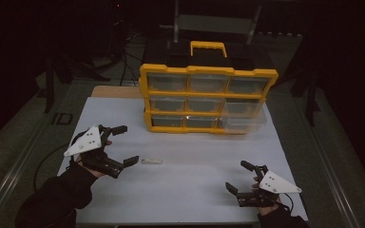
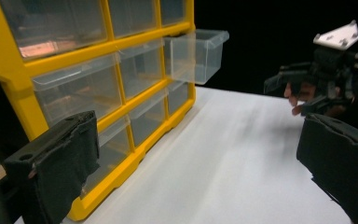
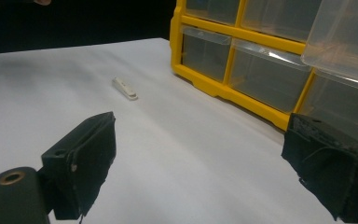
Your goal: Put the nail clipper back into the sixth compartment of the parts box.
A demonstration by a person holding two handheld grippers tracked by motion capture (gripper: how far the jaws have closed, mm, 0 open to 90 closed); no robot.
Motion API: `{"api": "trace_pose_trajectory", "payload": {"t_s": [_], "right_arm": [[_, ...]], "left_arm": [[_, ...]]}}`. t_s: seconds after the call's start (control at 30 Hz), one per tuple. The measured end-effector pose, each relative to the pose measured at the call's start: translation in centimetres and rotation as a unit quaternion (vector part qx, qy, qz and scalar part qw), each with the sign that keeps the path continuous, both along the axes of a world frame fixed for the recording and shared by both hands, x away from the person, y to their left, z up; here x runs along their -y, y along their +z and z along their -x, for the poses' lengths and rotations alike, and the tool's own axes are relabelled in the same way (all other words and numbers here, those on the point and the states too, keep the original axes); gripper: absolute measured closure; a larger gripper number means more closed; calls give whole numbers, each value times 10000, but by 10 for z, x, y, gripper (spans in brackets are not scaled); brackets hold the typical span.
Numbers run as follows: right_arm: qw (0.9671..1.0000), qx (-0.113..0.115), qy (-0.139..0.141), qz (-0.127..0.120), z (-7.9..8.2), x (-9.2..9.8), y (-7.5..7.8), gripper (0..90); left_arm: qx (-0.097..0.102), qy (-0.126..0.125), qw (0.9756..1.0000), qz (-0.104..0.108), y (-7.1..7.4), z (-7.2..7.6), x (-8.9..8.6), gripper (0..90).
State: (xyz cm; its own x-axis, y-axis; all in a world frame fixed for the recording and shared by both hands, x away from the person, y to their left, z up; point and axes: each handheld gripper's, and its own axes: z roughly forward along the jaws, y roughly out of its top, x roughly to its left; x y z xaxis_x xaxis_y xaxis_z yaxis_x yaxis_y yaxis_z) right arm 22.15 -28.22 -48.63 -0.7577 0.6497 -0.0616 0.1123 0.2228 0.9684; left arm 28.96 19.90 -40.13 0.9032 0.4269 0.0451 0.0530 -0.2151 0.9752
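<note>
High view: your small white bar (image 1: pixel 151 161) lies flat on the white table sheet (image 1: pixel 195 190), long axis running left-right across the sheet, one end just beside the near jaw of your left gripper (image 1: pixel 123 145) but apart from it. That gripper's jaws are spread wide, grasping nothing. Your right gripper (image 1: pixel 240 176) sits near the sheet's near right corner, jaws also spread, empty, well apart from the bar. The yellow drawer cabinet (image 1: pixel 206 97) stands at the far edge; its clear drawer (image 1: pixel 244 116) on the right side is pulled out. Plenty of bare sheet between the bar, the cabinet and the right gripper.

Left gripper view: your jaws stand wide at both bottom corners, nothing between them. Cabinet (image 2: pixel 98 84) fills the left, the pulled drawer (image 2: pixel 200 53) juts out, and the right gripper (image 2: pixel 291 91) shows far off, released.

Right gripper view: jaws wide, empty. The bar (image 3: pixel 125 88) lies ahead to the left, axis angled away, well short of the cabinet (image 3: pixel 242 60); the drawer (image 3: pixel 349 37) overhangs top right.
</note>
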Motion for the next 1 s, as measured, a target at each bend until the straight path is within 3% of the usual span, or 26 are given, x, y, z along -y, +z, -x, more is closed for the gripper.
{"api": "trace_pose_trajectory", "payload": {"t_s": [0.23,0.5,0.93,1.0], "right_arm": [[10000,61,23,-33,0,1,0,98],[10000,34,38,-62,0,2,0,98],[10000,-24,71,-19,-1,1,-2,99],[10000,-27,69,-9,-1,1,-2,98]], "left_arm": [[-10,-188,9995,-267,-9,-10,11,3],[-212,-376,9973,-591,-30,-23,21,3],[-596,-675,9908,-1015,-72,-40,26,4],[-638,-713,9883,-1186,-80,-42,27,17]]}}
